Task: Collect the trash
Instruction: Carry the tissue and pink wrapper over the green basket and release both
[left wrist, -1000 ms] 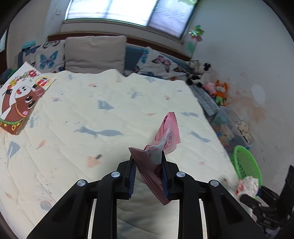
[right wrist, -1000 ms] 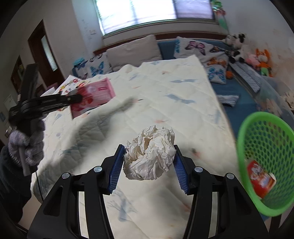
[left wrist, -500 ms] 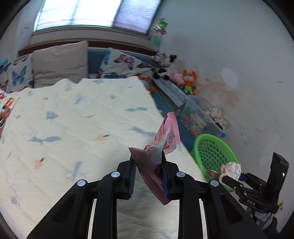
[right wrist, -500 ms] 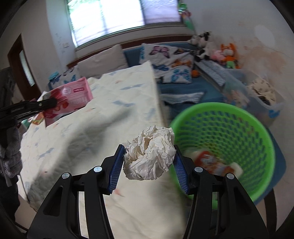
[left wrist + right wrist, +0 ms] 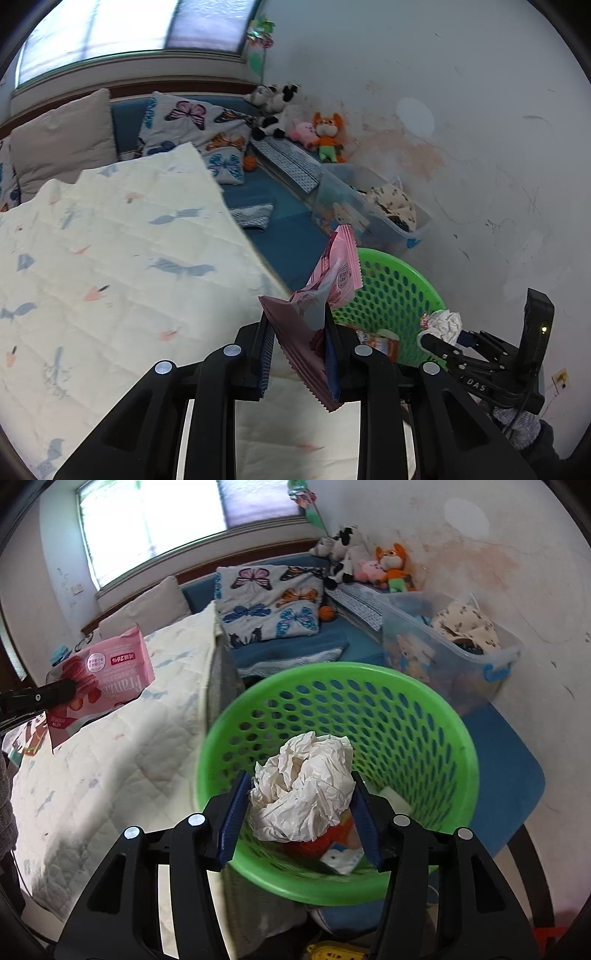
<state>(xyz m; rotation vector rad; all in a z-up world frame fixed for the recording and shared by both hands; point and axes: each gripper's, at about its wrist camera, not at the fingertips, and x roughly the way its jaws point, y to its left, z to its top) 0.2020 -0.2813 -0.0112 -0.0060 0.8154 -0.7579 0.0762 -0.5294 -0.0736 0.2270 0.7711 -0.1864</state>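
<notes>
Both claws have swung from over the bed to the green basket (image 5: 458,738). The right claw (image 5: 301,821), above it, is opening around crumpled paper (image 5: 303,790); the left claw (image 5: 299,350), beside it, grips a pink "Fran" wrapper (image 5: 332,280).

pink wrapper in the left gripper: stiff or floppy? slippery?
Likely floppy: the pink wrapper creases and folds over where the left gripper pinches it, its free end standing bent. Probably very light, since it looks flat and empty. Possibly slick: the film looks glossy, so it may slide between the fingers, though they grip it firmly now.
</notes>
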